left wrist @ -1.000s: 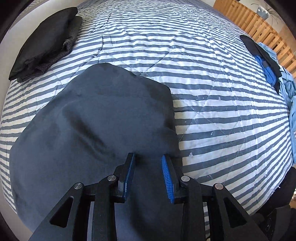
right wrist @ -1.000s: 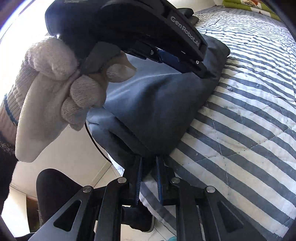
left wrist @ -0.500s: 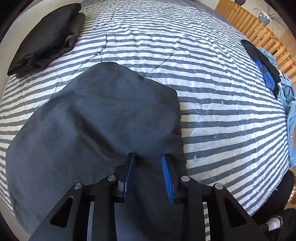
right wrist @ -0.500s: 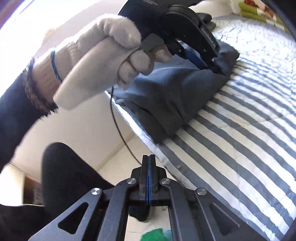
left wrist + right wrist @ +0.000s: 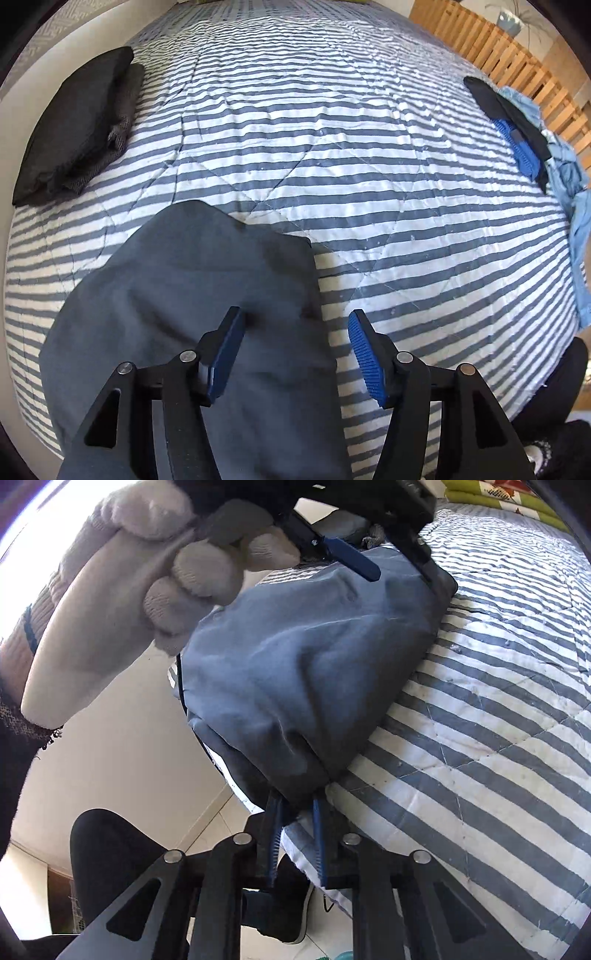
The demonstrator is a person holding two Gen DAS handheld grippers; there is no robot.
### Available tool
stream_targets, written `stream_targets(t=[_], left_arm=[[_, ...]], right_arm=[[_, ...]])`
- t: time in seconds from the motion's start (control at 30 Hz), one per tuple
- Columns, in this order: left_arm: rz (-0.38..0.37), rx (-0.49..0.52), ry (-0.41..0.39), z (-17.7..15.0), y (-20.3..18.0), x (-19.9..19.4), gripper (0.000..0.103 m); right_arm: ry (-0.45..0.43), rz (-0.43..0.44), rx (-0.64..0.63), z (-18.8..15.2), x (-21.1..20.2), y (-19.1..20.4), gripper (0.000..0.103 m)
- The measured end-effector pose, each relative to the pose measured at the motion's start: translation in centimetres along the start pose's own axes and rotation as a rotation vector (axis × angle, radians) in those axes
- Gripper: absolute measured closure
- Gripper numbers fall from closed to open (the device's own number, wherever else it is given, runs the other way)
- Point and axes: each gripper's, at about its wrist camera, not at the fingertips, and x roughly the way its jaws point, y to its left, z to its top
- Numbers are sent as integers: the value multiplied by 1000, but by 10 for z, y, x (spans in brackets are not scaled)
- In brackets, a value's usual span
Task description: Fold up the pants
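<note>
Dark grey-blue pants (image 5: 192, 295) lie folded at the near edge of the striped bed (image 5: 332, 147). My left gripper (image 5: 295, 332) hangs open wide just above them, its left finger over the cloth and its right finger past the pants' right edge. In the right wrist view the pants (image 5: 306, 657) bulge on the bed's corner. My right gripper (image 5: 297, 812) has its fingers close together on the nearest corner of the fold. A gloved hand (image 5: 129, 609) holds the left gripper above the pants' far end.
A stack of folded black and grey clothes (image 5: 74, 125) sits at the far left of the bed. A black item with a blue ribbed part (image 5: 517, 122) lies on light blue clothing (image 5: 576, 221) at the right edge. Wooden slats (image 5: 498, 55) stand behind. Below the bed are a dark leg (image 5: 110, 867) and a shoe (image 5: 295, 904).
My left gripper has opened from a narrow gap to a wide one and risen off the pants. My right gripper, shut empty off the bed half a second ago, is back on the pants' corner.
</note>
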Motion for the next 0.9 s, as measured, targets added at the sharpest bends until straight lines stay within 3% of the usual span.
stream_targets(t=[0.1,0.13,0.17,0.37,0.47,0.67,0.77,0.83,0.9], left_arm=[[117,20,44,10,-8,24,43],[139,28,55,12,-10,30,48],[154,31,60,12,-10,34,60],[125,-15,40,12,1,25,76],[76,-59,17,13,10,15,77],[87,-55,28,12,10,28,81],[95,-46,18,8,7,30,81],[71,-58,15,8,9,24,79],[17,-70,-5,6,13,7,73]], right_arm=[[-23,-10,-7,2,-1,0,102],[-33,-10,-13,2,-2,1,102],[-44,-10,-21,2,-5,2,102],[-85,37,-18,5,-24,-3,102],[-84,72,-22,4,-29,-5,103],[-80,83,-96,-4,-28,8,103],[-17,25,-106,-14,-12,2,102],[29,113,-53,-12,-10,-10,103],[66,191,-108,-14,-16,-6,102]])
